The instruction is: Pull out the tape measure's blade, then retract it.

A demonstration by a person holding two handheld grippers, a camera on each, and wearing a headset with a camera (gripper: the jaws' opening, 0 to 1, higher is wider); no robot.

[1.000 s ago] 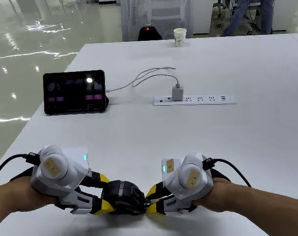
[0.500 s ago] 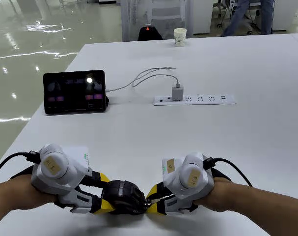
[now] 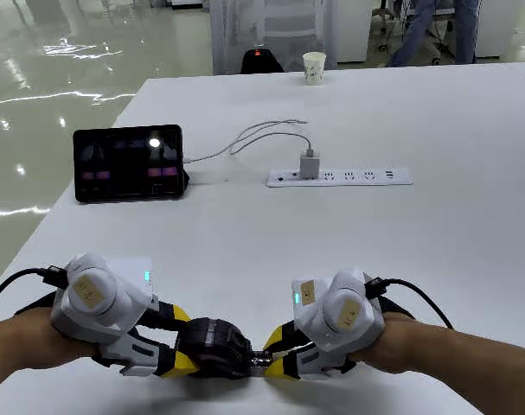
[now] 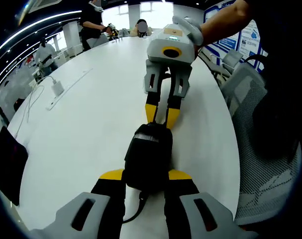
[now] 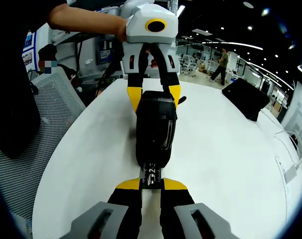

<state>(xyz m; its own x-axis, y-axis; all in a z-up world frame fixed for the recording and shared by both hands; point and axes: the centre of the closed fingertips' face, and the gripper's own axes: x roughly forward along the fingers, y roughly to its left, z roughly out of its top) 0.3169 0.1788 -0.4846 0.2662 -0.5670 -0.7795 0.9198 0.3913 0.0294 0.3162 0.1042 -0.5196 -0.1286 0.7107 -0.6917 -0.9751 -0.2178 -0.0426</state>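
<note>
A black tape measure (image 3: 212, 347) lies at the near edge of the white table (image 3: 348, 242). My left gripper (image 3: 177, 359) is shut on its case from the left, and in the left gripper view the case (image 4: 150, 157) sits between the yellow tips of that gripper (image 4: 146, 175). My right gripper (image 3: 272, 365) faces it from the right, shut on the blade's end. A short length of blade (image 5: 151, 174) with printed numbers shows between the case (image 5: 155, 129) and the right gripper (image 5: 151, 185). The two grippers point at each other, nearly tip to tip.
A dark tablet (image 3: 129, 162) stands at the left, with a cable running to a white power strip (image 3: 340, 176) at mid-table. A paper cup (image 3: 313, 67) sits at the far edge. People stand and sit in the background.
The right gripper has drawn a little to the right, and a short bit of blade now shows between it and the case. The left gripper holds still.
</note>
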